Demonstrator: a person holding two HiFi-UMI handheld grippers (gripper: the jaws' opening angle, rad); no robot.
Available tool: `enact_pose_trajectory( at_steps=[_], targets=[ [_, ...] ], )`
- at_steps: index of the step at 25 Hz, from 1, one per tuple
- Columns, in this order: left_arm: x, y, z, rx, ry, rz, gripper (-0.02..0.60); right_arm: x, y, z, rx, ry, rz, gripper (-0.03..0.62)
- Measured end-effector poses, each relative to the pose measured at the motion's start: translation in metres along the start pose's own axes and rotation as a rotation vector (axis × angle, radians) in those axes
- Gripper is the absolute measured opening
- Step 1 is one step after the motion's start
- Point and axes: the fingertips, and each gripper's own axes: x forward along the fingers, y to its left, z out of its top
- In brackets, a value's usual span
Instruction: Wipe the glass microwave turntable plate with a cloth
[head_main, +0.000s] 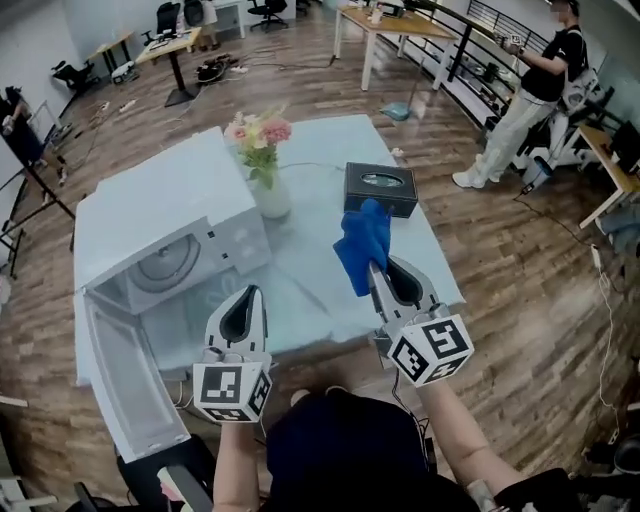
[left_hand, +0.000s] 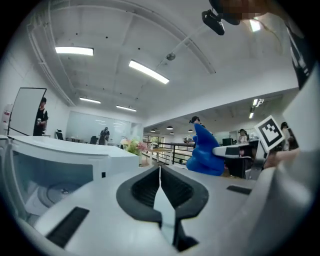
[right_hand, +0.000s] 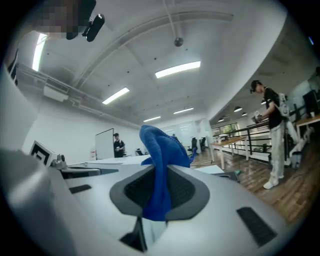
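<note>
Cloth (right_hand: 158, 145) in R hand-held gripper (right_hand: 159, 167)

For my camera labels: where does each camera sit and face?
Head view: on the head, steeply down at the open microwave; forearms, left claw, right claw show.
Left gripper view: on the left claw, along shut jaws, upward; head above.
Right gripper view: on the right claw, along jaws gripping the blue cloth; head above.
Shared: all show the cloth.

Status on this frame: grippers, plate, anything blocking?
Left gripper shut, empty. Right gripper shut on cloth. Plate inside open microwave, neither gripper on it. Nothing in the way.
</note>
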Motion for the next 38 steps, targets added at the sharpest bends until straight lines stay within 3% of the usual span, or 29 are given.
enact_pose_trajectory(
  at_steps=[5, 10, 23, 38],
  targets=[
    [0.024, -0.029, -0.012, -0.044, 0.011, -0.058, 0.008, -0.032, -0.038, -0.023, 0.024, -0.035, -0.188, 0.048],
    [0.038, -0.047, -0.019, -0.043, 0.01, -0.061, 0.008, -0.049, -0.062, -0.039, -0.04, 0.005, -0.265, 0.048],
    [0.05, -0.067, -0.033, -0.045, 0.011, -0.013, 0.008, -0.034, -0.069, -0.052, -0.058, 0.041, -0.182, 0.048],
    [0.039, -0.08, -0.038, -0.033, 0.019, 0.021, 0.008, -0.045, -0.075, -0.052, -0.058, 0.044, -0.159, 0.048]
  ],
)
